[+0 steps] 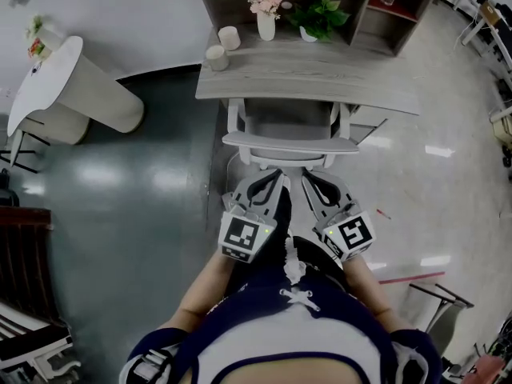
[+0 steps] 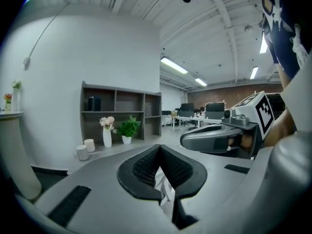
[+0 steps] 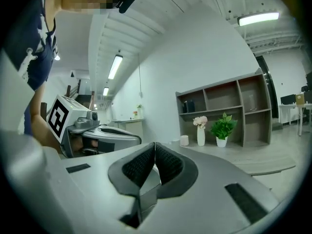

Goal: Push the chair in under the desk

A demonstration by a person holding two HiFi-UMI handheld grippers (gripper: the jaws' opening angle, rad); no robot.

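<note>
Steep downward look at a white chair with a curved backrest (image 1: 290,141), seat partly tucked beneath a pale grey wood-grain table (image 1: 320,78), backrest outside it and facing the person. Just behind the backrest, side by side: left gripper (image 1: 270,178) and right gripper (image 1: 312,178), both clenched tight, nothing held. Likely closed to offer blunt tips for pressing on the backrest rather than grabbing it. Contact with the chair uncertain. At the table's far edge, well apart from the chair: white vase of pink flowers (image 1: 266,16).
</note>
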